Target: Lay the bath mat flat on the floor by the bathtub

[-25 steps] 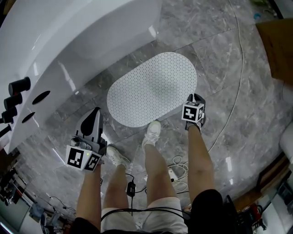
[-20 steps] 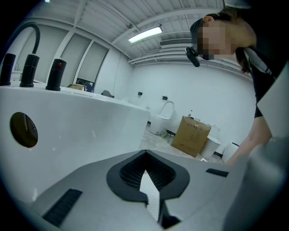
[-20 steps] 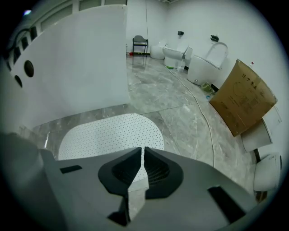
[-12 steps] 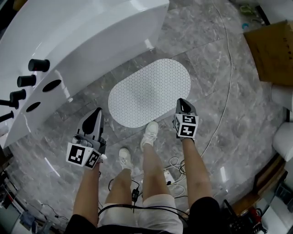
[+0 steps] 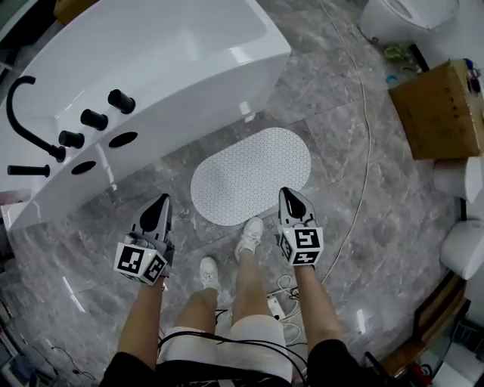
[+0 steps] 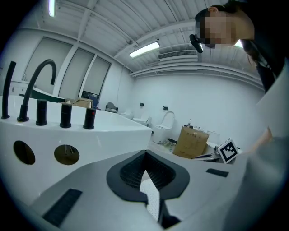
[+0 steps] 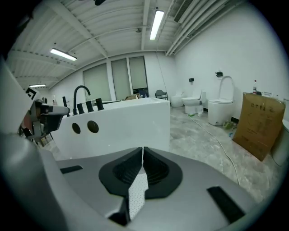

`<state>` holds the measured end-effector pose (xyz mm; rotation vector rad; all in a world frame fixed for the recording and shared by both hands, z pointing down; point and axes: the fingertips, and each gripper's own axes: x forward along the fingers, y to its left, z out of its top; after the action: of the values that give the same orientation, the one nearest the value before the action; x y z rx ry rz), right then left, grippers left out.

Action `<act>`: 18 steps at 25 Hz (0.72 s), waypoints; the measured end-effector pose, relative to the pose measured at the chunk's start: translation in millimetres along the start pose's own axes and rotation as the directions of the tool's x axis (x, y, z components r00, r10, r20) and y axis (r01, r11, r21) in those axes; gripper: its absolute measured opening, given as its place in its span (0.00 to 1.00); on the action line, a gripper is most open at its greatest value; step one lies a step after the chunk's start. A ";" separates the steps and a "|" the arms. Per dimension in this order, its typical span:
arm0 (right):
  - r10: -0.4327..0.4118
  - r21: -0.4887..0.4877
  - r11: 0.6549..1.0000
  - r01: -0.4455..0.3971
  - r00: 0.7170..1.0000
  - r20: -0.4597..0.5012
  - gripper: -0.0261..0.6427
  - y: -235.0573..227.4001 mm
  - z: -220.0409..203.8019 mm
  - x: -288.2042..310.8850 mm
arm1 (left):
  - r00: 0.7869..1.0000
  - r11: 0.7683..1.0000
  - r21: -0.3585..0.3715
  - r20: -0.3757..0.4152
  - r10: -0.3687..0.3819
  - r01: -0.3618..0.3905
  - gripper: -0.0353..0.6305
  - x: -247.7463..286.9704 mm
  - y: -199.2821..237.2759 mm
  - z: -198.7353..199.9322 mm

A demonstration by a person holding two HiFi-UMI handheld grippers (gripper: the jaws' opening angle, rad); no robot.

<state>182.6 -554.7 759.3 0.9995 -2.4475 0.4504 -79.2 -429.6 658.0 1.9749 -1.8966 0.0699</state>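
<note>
A grey marble floor (image 5: pixel 363 227) fills the head view. A white bathtub (image 5: pixel 151 68) lies across the upper left, with a black curved tap (image 5: pixel 23 106) and knobs on its rim. The bath mat (image 5: pixel 249 175), a white dotted oval, lies flat on the floor just beside the tub's side, in front of the person's feet. One white shoe (image 5: pixel 249 231) has its toe at the mat's near edge. A brown cardboard box (image 5: pixel 437 109) stands well to the right, and a white toilet (image 5: pixel 408 15) stands beyond it. A thin cable (image 5: pixel 363 143) trails over the floor between the mat and the box.

The left tool (image 5: pixel 160 199) is held above the floor, left of the mat. Its jaws are together at the tips and hold nothing. The right tool (image 5: pixel 287 192) hangs over the mat's near right edge, likewise closed and empty.
</note>
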 end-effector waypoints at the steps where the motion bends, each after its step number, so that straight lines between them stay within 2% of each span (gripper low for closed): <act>1: 0.001 0.001 1.000 -0.001 1.000 0.012 0.08 8.0 10.0 -10.0 | 1.000 1.000 0.005 0.008 -0.004 0.004 0.07 -7.7 -1.0 8.9; 5: 0.024 0.019 0.999 -0.025 0.998 0.059 0.08 41.9 44.9 -46.8 | 0.999 1.000 0.022 0.039 -0.021 0.020 0.07 -37.5 -6.0 45.1; 10: 0.079 -0.007 0.997 -0.079 0.989 0.124 0.08 76.5 92.6 -81.1 | 0.993 0.998 0.050 0.108 -0.046 0.040 0.07 -66.2 -11.9 83.4; 18: 0.134 -0.025 0.991 -0.132 0.976 0.171 0.08 129.3 137.4 -157.1 | 0.988 0.994 0.081 0.133 -0.084 0.074 0.07 -126.7 -35.7 127.2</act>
<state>149.6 -439.5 545.0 0.9061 -2.6805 0.4057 -84.5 -349.7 493.5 2.1536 -1.9222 -0.0165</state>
